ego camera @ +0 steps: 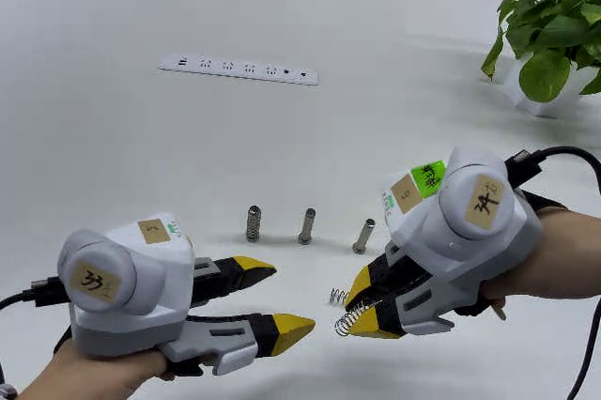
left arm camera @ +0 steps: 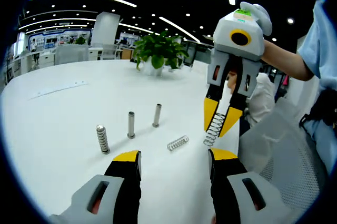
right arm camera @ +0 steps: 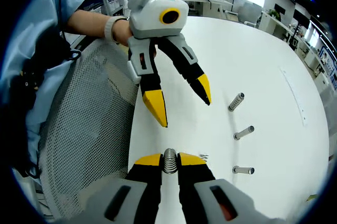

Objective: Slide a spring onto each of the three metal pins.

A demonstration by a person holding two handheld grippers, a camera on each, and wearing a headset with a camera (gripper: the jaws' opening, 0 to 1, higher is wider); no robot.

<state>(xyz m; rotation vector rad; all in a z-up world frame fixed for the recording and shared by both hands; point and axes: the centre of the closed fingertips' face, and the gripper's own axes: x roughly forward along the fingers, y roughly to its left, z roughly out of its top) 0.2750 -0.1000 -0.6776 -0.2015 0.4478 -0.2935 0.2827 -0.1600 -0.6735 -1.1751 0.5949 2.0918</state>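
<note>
Open white tabletop [ego camera: 113, 156] across the left and centre of the frame, crossed higher up by a flat power strip [ego camera: 238, 69]. Upright in a row at mid-frame: a spring-covered pin [ego camera: 254, 223], a bare middle pin [ego camera: 306, 226] and a bare right pin [ego camera: 363, 236], apart from one another, with gaps possibly wide enough for one finger, hard to judge at this angle. Free air above all three tops. Just below the row, a loose spring [ego camera: 337, 297] lying flat between the spread fingers of the left gripper [ego camera: 289, 299] and the right gripper [ego camera: 357, 314], which is clamped on a held spring [ego camera: 346, 322], crowding the near approach. Potted plant [ego camera: 549, 34] blocking the upper right corner.
</note>
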